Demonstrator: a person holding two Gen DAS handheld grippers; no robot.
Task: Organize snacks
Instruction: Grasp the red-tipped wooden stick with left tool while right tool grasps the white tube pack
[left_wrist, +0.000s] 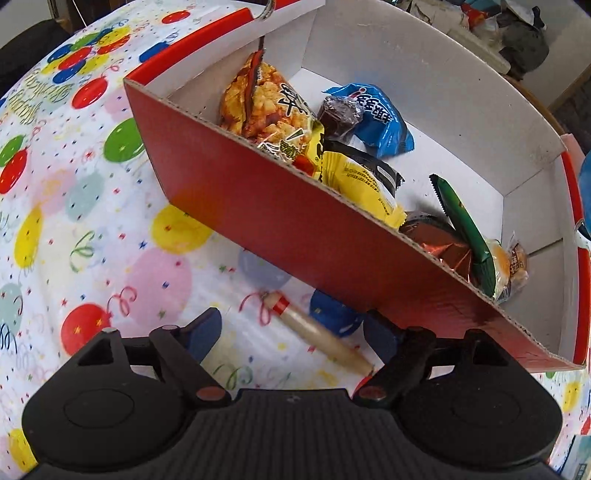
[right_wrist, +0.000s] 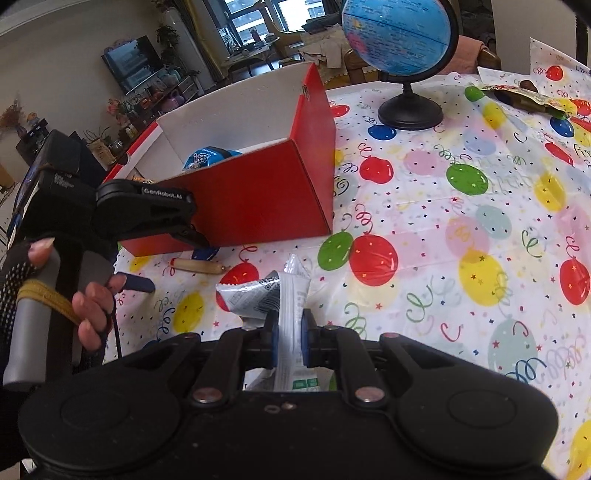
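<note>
Left wrist view: tabletop (left_wrist: 74, 229) under a balloon-print cloth carries a red box (left_wrist: 295, 229) with a white inside, holding a heap of snacks (left_wrist: 280, 110) along its near wall. Globe (right_wrist: 400, 37) stands beyond the box in the right wrist view. Left claw (left_wrist: 291, 334) hangs wide, nothing pinched, over a pale sausage stick (left_wrist: 325, 338) lying just outside the box. Right claw (right_wrist: 290, 341) is clamped on a white snack packet (right_wrist: 291, 314).
</note>
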